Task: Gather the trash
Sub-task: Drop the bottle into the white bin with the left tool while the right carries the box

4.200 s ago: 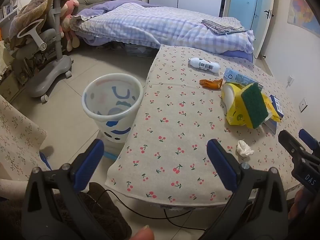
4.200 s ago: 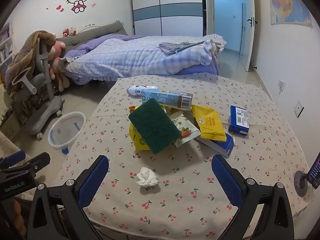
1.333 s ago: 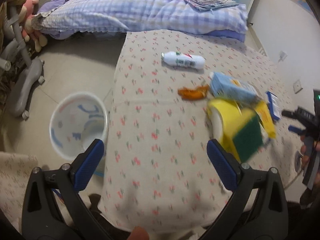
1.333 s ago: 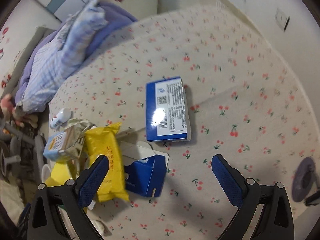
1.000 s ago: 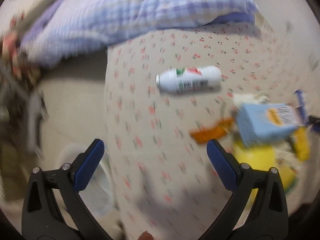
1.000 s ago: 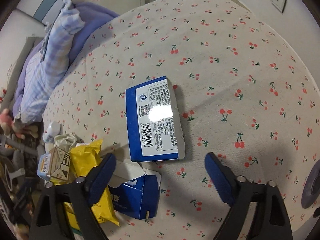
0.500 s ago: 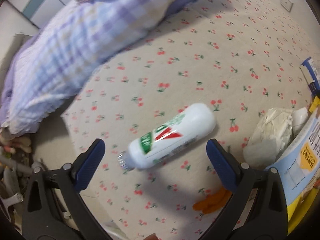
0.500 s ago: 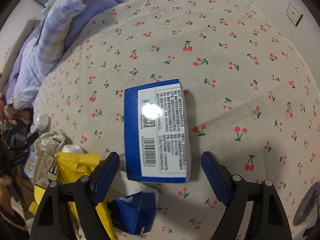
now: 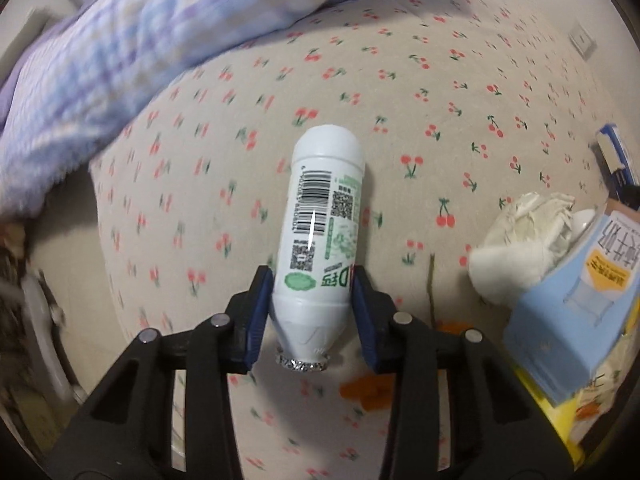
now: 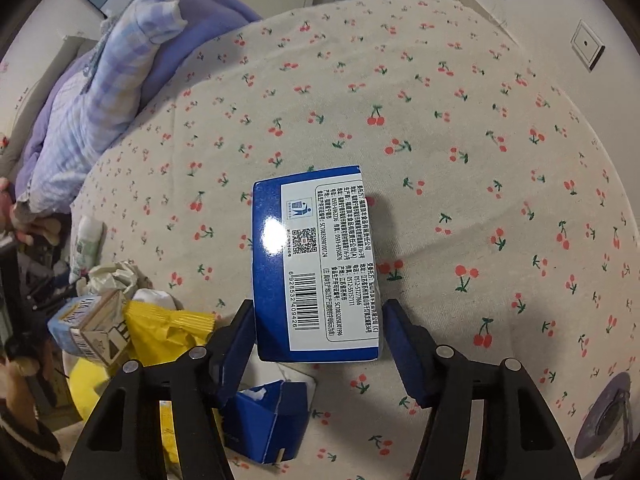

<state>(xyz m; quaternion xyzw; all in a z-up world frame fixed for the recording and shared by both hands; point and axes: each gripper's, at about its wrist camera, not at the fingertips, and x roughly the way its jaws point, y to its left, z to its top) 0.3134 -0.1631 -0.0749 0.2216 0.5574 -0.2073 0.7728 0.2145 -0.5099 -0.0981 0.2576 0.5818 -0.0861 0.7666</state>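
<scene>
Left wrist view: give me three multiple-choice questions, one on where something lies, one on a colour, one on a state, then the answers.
1. The crumpled paper lies where, relative to the bottle?
A. to its left
B. to its right
C. on top of it

2. The bottle's body is:
A. white
B. yellow
C. red

3. The left claw is:
A. open, clear of the bottle
B. shut on the bottle
C. shut on nothing

Answers:
1 B: the paper sits right of the bottle, against the pale blue carton.
2 A: the body is white with green print.
3 B: its jaws have just been closing, and both pads press the bottle's sides.
</scene>
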